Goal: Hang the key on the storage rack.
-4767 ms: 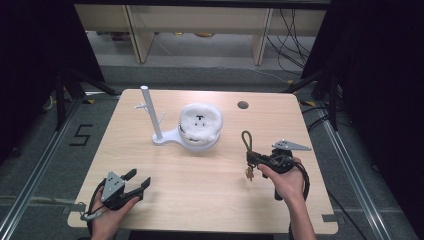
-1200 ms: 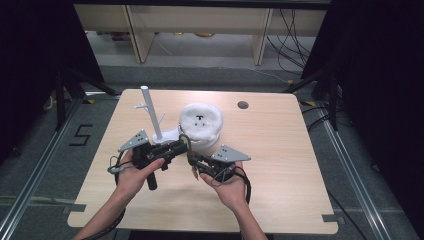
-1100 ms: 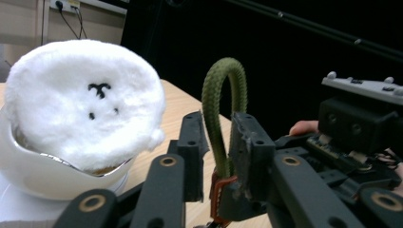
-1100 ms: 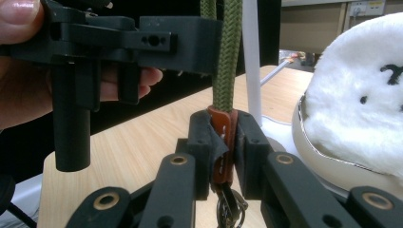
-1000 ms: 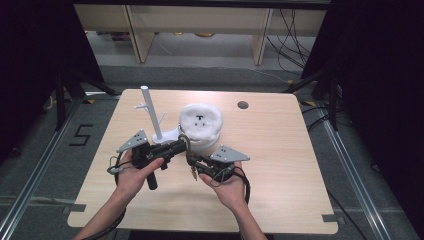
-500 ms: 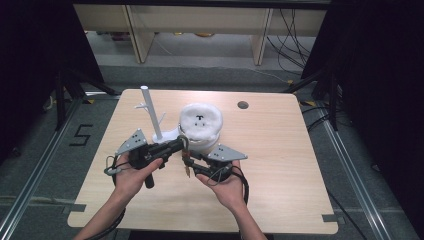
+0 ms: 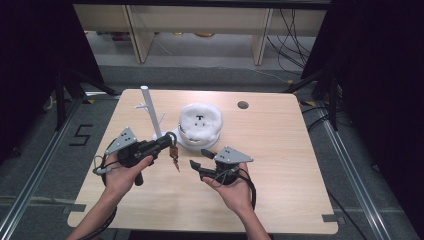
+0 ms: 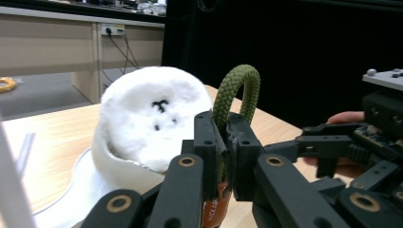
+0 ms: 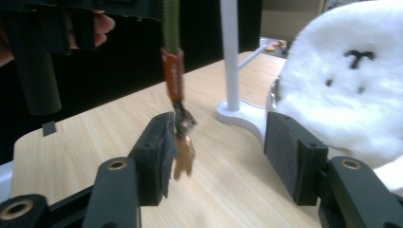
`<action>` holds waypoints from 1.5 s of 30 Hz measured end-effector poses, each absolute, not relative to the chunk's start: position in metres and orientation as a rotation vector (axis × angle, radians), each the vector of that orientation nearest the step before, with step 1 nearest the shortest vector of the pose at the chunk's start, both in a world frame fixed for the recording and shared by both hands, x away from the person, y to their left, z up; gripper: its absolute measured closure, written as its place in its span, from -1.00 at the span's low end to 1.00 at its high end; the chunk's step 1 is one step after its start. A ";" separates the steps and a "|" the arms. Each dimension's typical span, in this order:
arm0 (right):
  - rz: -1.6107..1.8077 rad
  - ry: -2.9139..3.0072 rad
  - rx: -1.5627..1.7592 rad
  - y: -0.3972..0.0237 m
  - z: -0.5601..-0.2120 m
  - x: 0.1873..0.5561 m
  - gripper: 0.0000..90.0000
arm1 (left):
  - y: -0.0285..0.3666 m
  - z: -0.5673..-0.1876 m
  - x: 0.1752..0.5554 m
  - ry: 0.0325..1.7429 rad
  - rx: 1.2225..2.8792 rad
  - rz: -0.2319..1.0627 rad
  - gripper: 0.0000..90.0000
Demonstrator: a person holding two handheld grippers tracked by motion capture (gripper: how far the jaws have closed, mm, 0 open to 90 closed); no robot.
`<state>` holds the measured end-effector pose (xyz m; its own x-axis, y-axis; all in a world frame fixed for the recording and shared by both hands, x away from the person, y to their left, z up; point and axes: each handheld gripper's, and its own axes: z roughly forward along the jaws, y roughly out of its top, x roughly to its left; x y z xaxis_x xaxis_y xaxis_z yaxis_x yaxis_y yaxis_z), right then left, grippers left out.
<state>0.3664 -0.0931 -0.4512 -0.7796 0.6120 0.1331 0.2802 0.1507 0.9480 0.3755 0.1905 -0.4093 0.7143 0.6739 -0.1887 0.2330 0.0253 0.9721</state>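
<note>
Item: green rope key strap (image 8: 236,90), with orange tag (image 9: 173,71) and brass key (image 9: 183,159) hanging below. Located mid-air above the surface (image 7: 280,150), near its centre, at 7 o'clock from the white plush toy (image 7: 201,121). Loop end pinched in the left claw (image 7: 169,142), jaws closed tight on the rope just under the loop, loop standing upright above them in the left gripper view. Key dangling free, blurred, just beside one pad of the right claw (image 9: 218,152).

Right claw (image 7: 200,157): jaws wide apart, holding nothing, at 3 o'clock of the strap, pointing toward it. Key near the left-hand pad in the right gripper view; touching or not, cannot tell.

Surroundings: plush toy seated on a white base, at 12 o'clock from the right claw. White hook stand (image 7: 150,112) with side pegs at 11 o'clock from the strap, upright, nothing hanging on it. Dark round hole (image 7: 243,105) in the surface at 1 o'clock from the toy.

Progress, judged: strap lifted and secured in the left claw; done so far. Likely destination the stand's pegs, not yet reached. Remaining: carrying the loop up and over a peg, then releasing. Roughly halfway.
</note>
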 end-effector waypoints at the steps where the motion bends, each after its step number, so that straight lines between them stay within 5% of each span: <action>1: 1.661 2.148 0.867 -0.096 -0.452 0.366 -0.04 | 0.192 -0.409 0.376 0.767 1.541 0.403 0.87; 45: 1.438 2.006 1.190 -0.215 -0.471 0.343 0.06 | 0.261 -0.412 0.376 0.899 1.528 0.546 0.86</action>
